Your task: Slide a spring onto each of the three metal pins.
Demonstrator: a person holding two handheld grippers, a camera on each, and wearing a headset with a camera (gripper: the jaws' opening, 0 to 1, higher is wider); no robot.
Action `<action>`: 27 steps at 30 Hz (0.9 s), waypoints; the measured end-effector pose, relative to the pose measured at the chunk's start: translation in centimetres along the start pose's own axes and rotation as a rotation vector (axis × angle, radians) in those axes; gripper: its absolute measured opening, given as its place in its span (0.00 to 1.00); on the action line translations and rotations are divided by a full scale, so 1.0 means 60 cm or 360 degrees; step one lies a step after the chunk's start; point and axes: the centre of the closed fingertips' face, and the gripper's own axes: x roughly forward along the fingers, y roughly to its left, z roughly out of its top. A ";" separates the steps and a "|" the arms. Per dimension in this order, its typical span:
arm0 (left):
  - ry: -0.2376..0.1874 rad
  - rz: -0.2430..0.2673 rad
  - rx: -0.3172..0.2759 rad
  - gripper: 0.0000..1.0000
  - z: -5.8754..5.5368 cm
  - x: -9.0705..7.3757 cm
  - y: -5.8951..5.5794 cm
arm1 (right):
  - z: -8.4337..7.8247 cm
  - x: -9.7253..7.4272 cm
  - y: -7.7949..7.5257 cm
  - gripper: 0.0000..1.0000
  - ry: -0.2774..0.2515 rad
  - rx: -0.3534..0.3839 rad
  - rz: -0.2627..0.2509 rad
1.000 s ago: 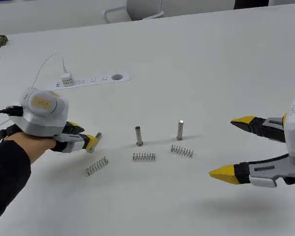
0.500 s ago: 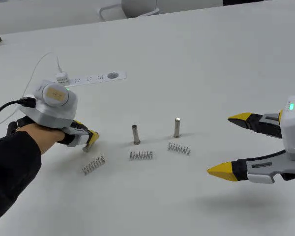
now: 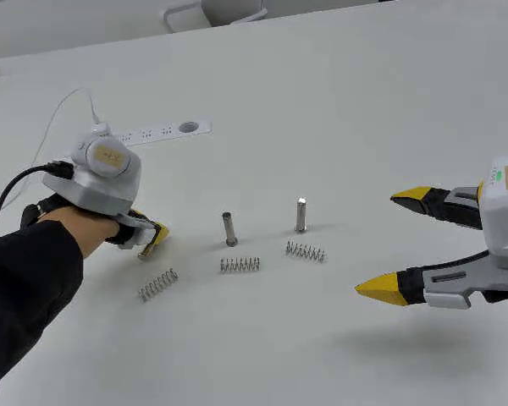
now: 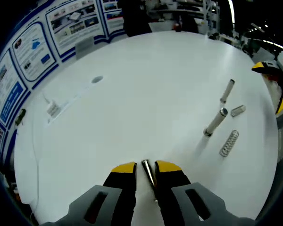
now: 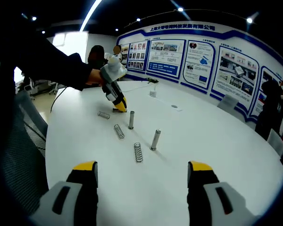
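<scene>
I have the white desk [image 3: 339,101] under everything, with a power strip [image 3: 161,132] lying far back on my left. My right hand-held gripper [image 3: 395,244] hangs over the desk's right side, jaws spread wide and nothing between them. My left hand-held gripper [image 3: 148,239] sits low at the left, jaws pressed together on the left pin [image 4: 147,172]. That pin is tilted, its free end poking down toward the desk, and I cannot tell whether it touches.

The middle pin [image 3: 229,229] and the right pin [image 3: 300,215] stand upright, well apart from each other, both bare. Three springs lie flat in a row just nearer me than the pins.
- **The left spring** [image 3: 157,285] is near the left hand-held gripper, on my side of it, its long axis slanting up toward the held pin.
- **The middle spring** [image 3: 240,265] lies crosswise in front of its pin.
- **The right spring** [image 3: 306,251] lies to the left of the right hand-held gripper, its long axis running roughly toward it.

I judge the right arm the nearer one for fetching that last spring. No spring is on a pin yet.
</scene>
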 end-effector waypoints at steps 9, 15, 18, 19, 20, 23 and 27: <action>0.0100 0.0017 -0.0044 0.14 -0.006 0.007 -0.001 | -0.003 0.000 -0.001 0.79 0.0011 -0.0009 -0.0005; 0.0142 0.0015 -0.0056 0.14 -0.010 0.011 -0.002 | -0.005 0.001 -0.001 0.79 0.0020 -0.0014 -0.0005; 0.0151 0.0011 -0.0065 0.12 -0.009 0.011 -0.002 | -0.006 0.001 -0.001 0.79 0.0025 -0.0017 -0.0004; 0.0159 0.0011 -0.0071 0.12 -0.009 0.011 -0.002 | -0.007 0.001 -0.001 0.79 0.0026 -0.0015 -0.0003; 0.0163 0.0009 -0.0070 0.12 -0.009 0.012 -0.002 | -0.008 0.001 -0.001 0.79 0.0028 -0.0015 -0.0004; 0.0185 -0.0002 -0.0083 0.10 -0.010 0.012 -0.005 | -0.009 0.001 -0.002 0.79 0.0031 -0.0014 -0.0004; 0.0205 0.0007 -0.0092 0.10 -0.011 0.013 -0.004 | -0.011 0.001 -0.001 0.79 0.0035 -0.0014 0.0000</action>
